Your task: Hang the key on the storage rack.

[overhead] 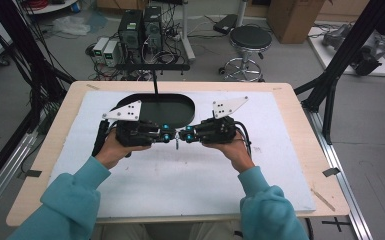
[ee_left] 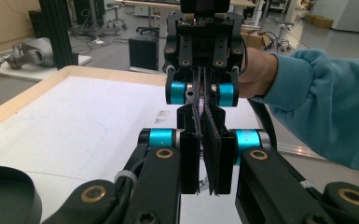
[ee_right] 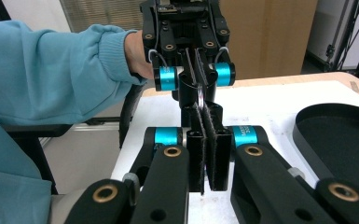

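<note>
Two hands: the left hand point(overhead: 111, 150) and the right hand point(overhead: 232, 150) come in on the near side of the black tray point(overhead: 192, 107), one teal sleeve on each.
Two grippers: the left gripper point(overhead: 172, 136) and the right gripper point(overhead: 184, 135) lie level and point at each other, tip to tip, just in front of the tray's near rim.
Left gripper jaws: pressed together, with a thin sliver caught at their tips.
Right gripper jaws: pressed together as well, on the other end of the same sliver.
One thin piece point(overhead: 178, 144): it sits in the gap where the tips meet and hangs a little below them; it is too small to say what it is.
Key relation: the piece lies dead ahead of both grippers, its line running along their shared axis, across the tray's front. Neither hand is nearer.
Likely next move: a pull apart or a handover, which would depend on that straight line holding.
One tray: oval, dark and empty, behind the grippers.
One white mat point(overhead: 205, 180): under the tray, on the one wooden table point(overhead: 280, 90).
One stool point(overhead: 250, 37): well beyond the tray, on the floor.
</note>
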A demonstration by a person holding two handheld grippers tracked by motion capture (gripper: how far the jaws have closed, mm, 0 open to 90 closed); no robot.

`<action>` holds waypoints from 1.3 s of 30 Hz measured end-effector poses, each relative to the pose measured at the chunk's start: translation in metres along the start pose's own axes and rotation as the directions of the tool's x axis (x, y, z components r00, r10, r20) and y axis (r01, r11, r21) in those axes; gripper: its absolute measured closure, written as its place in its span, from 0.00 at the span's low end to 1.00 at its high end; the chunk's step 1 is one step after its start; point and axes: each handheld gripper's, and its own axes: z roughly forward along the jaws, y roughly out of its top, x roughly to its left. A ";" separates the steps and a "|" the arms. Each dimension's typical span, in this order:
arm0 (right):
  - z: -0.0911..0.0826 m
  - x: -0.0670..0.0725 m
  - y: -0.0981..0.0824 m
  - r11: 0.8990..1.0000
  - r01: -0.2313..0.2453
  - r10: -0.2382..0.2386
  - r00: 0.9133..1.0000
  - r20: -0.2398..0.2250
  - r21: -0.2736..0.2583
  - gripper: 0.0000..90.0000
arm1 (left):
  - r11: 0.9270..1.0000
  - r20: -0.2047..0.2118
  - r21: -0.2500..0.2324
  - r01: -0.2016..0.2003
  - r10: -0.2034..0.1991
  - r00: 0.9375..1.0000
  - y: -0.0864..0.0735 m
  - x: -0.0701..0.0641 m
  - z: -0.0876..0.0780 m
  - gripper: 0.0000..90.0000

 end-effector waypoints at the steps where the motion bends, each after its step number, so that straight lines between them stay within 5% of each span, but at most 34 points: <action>1: 0.000 0.000 0.000 1.000 0.000 0.000 1.000 0.000 0.000 0.99 | 1.000 0.000 -0.002 0.001 -0.001 1.000 0.000 0.000 0.000 0.94; 26: 0.000 -0.001 -0.001 1.000 -0.004 0.004 1.000 0.001 -0.003 0.96 | 0.999 -0.006 0.022 0.033 -0.033 0.999 0.002 -0.002 0.002 0.98; 30: -0.002 0.000 -0.001 1.000 -0.015 0.017 0.995 0.097 -0.023 0.42 | 0.999 -0.004 0.028 0.031 -0.031 1.000 0.001 -0.003 0.003 0.98; 31: -0.002 0.000 -0.001 1.000 -0.015 0.017 0.995 0.097 -0.023 0.42 | 0.999 -0.010 0.028 0.028 -0.027 1.000 0.002 -0.003 0.003 0.98; 32: -0.002 0.002 -0.003 0.998 -0.062 0.064 0.981 0.185 -0.017 0.12 | 0.999 -0.010 0.028 0.030 -0.030 0.999 0.002 -0.002 0.003 0.98; 35: -0.005 0.005 -0.006 0.997 -0.069 0.072 0.949 0.308 -0.020 0.01 | 0.999 -0.022 0.021 0.036 -0.035 0.999 0.002 0.001 0.001 0.98; 39: -0.016 0.011 -0.011 0.997 -0.061 0.071 0.928 0.367 -0.037 0.01 | 0.999 -0.054 0.033 0.036 -0.034 0.998 0.003 0.005 -0.002 0.98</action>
